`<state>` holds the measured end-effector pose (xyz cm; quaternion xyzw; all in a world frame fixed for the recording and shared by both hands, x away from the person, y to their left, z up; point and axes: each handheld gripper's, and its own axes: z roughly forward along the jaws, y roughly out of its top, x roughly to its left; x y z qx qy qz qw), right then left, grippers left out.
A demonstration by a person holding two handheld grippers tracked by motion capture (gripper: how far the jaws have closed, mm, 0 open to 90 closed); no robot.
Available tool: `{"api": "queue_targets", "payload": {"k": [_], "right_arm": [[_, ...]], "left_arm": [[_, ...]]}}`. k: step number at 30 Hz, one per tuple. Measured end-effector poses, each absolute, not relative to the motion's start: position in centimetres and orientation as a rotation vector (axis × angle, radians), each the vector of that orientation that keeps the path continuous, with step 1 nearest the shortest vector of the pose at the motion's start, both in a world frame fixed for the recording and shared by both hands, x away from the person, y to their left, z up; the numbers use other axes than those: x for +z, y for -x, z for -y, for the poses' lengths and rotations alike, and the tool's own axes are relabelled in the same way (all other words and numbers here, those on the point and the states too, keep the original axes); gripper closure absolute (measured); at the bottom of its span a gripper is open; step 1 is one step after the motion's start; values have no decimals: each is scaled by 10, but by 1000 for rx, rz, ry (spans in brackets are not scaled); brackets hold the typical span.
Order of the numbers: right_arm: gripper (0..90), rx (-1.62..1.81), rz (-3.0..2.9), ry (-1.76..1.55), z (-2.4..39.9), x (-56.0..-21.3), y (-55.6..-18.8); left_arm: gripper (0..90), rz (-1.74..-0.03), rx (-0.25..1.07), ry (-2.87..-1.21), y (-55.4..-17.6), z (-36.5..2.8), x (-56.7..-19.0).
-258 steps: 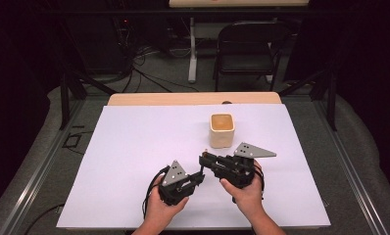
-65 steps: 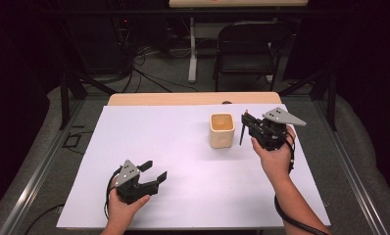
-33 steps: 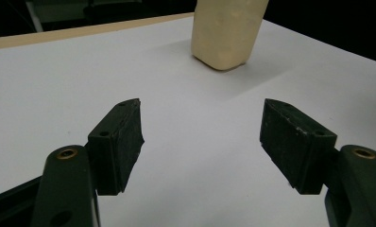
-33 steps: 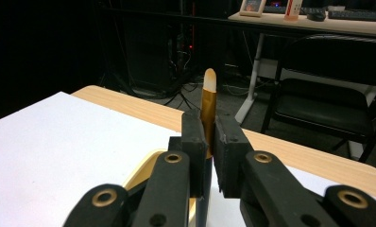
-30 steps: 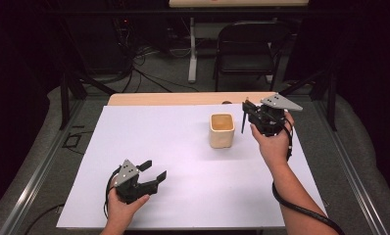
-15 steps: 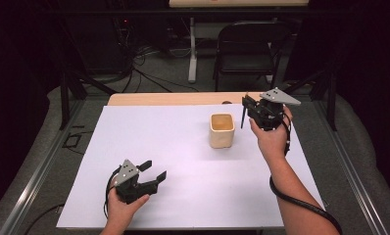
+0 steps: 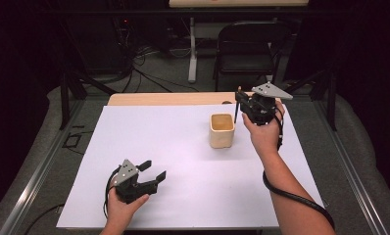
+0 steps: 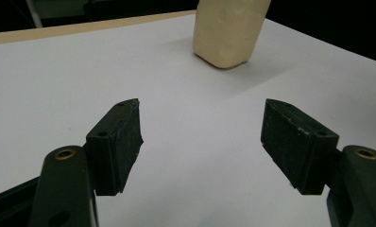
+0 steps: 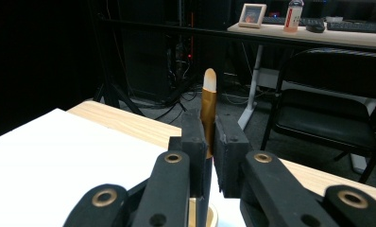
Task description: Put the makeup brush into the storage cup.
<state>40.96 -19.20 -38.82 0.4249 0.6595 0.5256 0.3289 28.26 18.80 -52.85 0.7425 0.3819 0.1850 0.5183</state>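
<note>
i am taking the cream cup (image 7: 222, 129) as my landmark, standing upright on the white sheet (image 7: 183, 161) that is covering the table. well to the left of the cup and nearer to me, my left gripper (image 7: 151, 175) is resting low over the sheet in the left hand (image 7: 122, 208), its jaws standing wide apart with nothing between them; in the left gripper view the two black pads (image 8: 117, 142) are framing bare white sheet, with the cup (image 8: 229, 30) sitting beyond them, well apart. the sheet is lying flat and plain, and a strip of pale wood tabletop (image 7: 168, 99) is showing along the edge behind the cup.

just to the right of the cup and above it, my right gripper (image 7: 238, 100) is hanging in the right hand (image 7: 264, 134), its jaws clenched on a thin brown stick with a pale tip (image 9: 208, 111); in the right gripper view the stick is standing upright between the pads, and the cup's rim (image 9: 202, 215) is peeking in under the jaws. in the high view the stick (image 7: 236, 107) is showing as a thin dark line beside the cup's far right corner, not inside it.

around the cup's table the room is lying dark: grey carpet (image 7: 359, 147) is running along the sides, a black folding chair (image 7: 247, 49) is standing behind the cup, cables (image 7: 149, 73) are trailing over the floor to the cup's far left, and a desk (image 9: 318, 35) with a small picture frame (image 9: 252, 15) is sitting beyond the chair.
</note>
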Motion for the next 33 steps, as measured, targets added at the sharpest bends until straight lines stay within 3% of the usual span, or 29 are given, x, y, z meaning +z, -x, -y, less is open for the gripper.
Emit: {"api": "queue_targets", "payload": {"k": [33], "right_arm": [[838,1395,-1752,-1096,176,-389,-414]], "left_arm": [[295,-914,445,-1780,-282,-188,-528]]}}
